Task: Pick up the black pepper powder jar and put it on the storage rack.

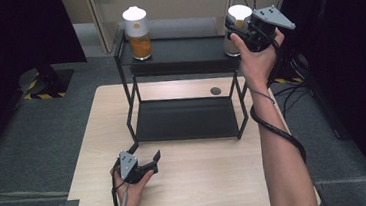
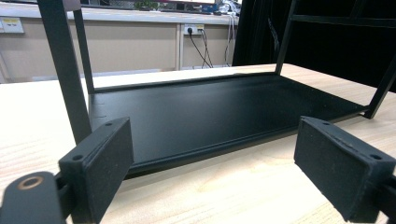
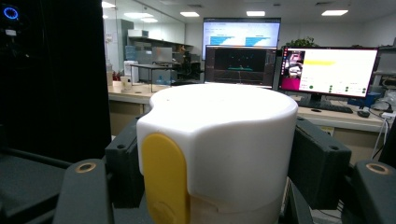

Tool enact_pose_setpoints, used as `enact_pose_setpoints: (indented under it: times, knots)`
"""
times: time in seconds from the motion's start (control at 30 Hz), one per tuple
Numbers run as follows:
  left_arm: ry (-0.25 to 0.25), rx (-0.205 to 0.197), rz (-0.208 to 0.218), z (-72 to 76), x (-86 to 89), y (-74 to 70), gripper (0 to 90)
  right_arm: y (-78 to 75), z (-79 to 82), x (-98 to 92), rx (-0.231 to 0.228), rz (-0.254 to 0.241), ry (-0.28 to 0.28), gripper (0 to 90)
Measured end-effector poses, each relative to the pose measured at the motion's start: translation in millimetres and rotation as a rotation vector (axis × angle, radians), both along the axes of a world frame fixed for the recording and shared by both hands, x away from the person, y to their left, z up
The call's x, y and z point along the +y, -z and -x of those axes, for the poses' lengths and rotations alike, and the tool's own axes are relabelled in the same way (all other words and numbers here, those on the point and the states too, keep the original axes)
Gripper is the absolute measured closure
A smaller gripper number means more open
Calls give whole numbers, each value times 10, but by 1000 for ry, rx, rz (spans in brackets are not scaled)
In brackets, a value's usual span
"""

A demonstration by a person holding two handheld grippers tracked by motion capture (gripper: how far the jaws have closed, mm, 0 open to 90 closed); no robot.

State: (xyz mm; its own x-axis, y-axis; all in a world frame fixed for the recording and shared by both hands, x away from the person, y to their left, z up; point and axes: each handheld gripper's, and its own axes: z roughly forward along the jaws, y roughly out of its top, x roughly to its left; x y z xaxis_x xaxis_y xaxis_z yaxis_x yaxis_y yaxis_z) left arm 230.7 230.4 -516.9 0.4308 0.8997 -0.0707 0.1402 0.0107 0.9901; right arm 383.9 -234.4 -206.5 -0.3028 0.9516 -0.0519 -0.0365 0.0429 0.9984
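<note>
- Lower left of the high view: left claw point(image 1: 153, 161) resting on the wooden surface point(image 1: 202, 176), jaws wide apart, nothing between them, just in front of the black rack point(image 1: 185, 118).
- Upper left of center: orange-filled jar point(image 1: 137, 32) with white lid, upright on the rack's top shelf.
- Upper right: right claw point(image 1: 232, 26) clamped on the white lid of the second jar point(image 1: 237, 15), at the right end of the same shelf.

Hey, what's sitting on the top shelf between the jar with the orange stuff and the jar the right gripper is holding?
Nothing: in the high view the top shelf is bare between the orange-filled jar and the white-lidded jar in the right gripper.
</note>
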Motion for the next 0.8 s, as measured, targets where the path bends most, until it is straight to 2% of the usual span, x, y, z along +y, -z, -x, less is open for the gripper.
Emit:
enact_pose_setpoints:
  times: [0.43, 0.8]
  knots:
    - [1, -1, -2, 0, -2, -1, 114, 3, -24, 6, 1, 5, 0, 299]
    - [1, -2, -2, 2, -5, 2, 114, 31, 10, 33, 3, -6, 9, 124]
